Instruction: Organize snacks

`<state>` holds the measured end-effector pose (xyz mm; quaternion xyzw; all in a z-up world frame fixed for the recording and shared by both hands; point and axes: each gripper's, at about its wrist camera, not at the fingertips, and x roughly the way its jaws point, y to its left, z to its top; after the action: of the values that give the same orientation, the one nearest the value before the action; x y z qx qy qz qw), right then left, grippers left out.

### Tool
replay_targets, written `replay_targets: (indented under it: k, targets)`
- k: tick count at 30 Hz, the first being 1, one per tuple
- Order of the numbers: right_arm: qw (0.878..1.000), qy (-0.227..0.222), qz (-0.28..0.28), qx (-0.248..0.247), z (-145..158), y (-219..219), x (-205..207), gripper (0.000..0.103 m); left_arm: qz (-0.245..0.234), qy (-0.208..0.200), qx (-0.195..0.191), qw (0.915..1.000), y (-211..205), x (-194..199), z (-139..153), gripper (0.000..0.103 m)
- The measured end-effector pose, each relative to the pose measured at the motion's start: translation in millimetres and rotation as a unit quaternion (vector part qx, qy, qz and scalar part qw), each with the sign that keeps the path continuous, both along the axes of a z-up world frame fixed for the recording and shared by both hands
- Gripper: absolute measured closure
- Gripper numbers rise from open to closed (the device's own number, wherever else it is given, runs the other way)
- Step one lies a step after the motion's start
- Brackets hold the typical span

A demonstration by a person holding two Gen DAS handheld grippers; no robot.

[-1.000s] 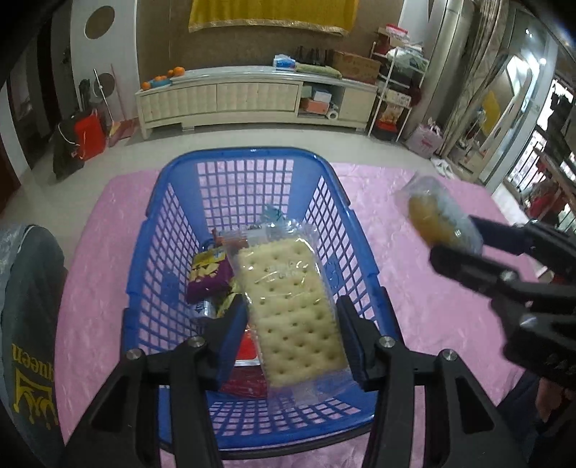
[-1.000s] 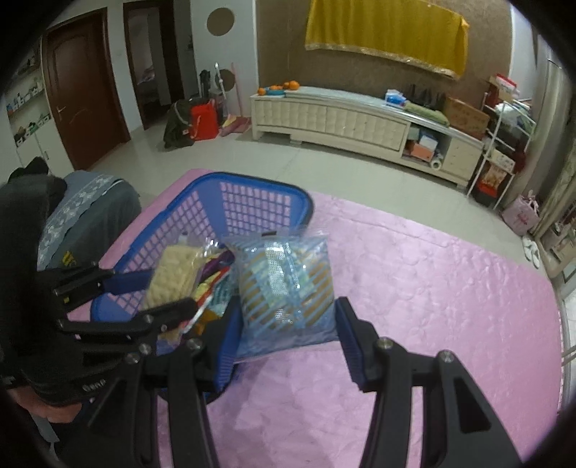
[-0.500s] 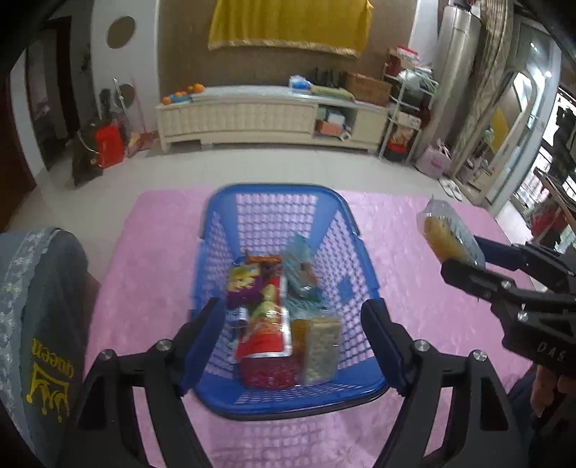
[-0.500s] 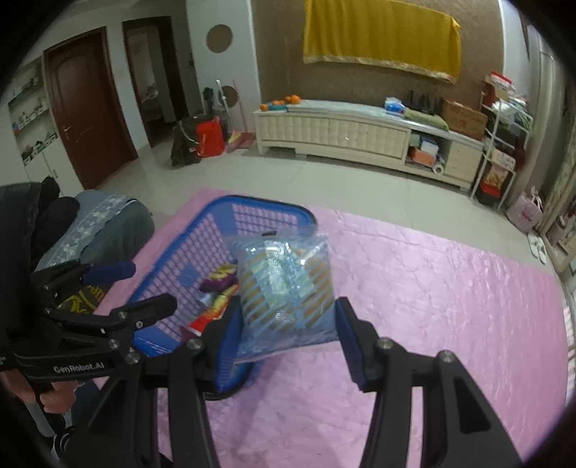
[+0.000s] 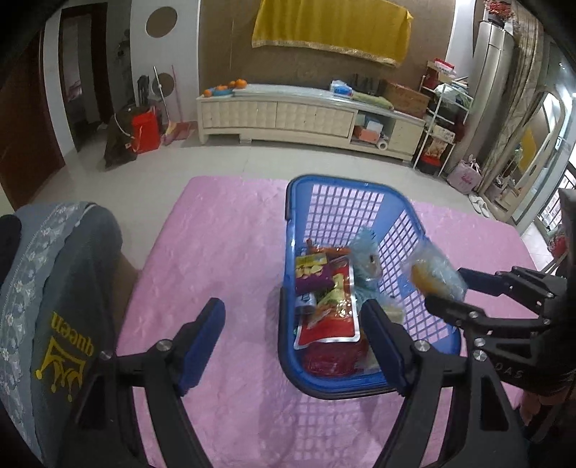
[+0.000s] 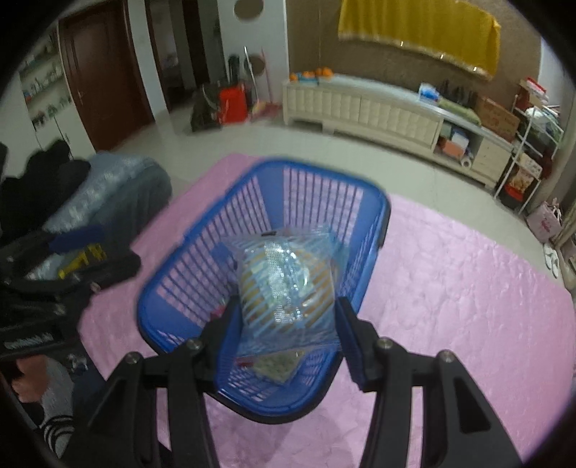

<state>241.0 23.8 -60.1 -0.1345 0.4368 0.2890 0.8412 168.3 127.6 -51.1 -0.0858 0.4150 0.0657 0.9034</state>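
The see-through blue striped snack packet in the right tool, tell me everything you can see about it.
The see-through blue striped snack packet is glossy crinkled plastic with diagonal stripes, a shiny central seam and orange-yellow food showing through. The right tool is shut on its sides, holding it over the blue plastic lattice basket. Nothing else visibly touches it.

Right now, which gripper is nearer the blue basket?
Right. The right gripper holds a clear blue snack bag over the blue basket; the left gripper hangs open beside it.

Blue lattice basket (image 5: pixel 345 201) on pink quilted cloth (image 5: pixel 223 252); clear blue-striped packet (image 6: pixel 288 284); red pouch (image 5: pixel 329 324); yellow drape (image 5: pixel 331 28).
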Motion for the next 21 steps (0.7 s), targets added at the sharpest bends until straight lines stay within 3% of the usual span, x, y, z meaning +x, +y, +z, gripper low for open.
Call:
replay_targets:
  k: [7,13,18,21]
  targets:
    - [1.000,0.015,0.011,-0.006,-22,5,8,0.047,-0.001,0.016,-0.015,0.9998,0,9,-17,0.027]
    - [1.000,0.009,0.010,-0.026,-24,4,4,0.046,-0.005,0.019,-0.017,0.9997,-3,5,-20,0.027]
    - [1.000,0.013,0.006,-0.020,-17,1,-1,0.032,-0.005,0.011,-0.005,0.9999,-8,-1,-12,0.027]
    - [1.000,0.010,0.006,-0.013,-12,-1,-7,0.032,-0.009,0.004,-0.007,0.9999,-11,-8,-7,0.027]
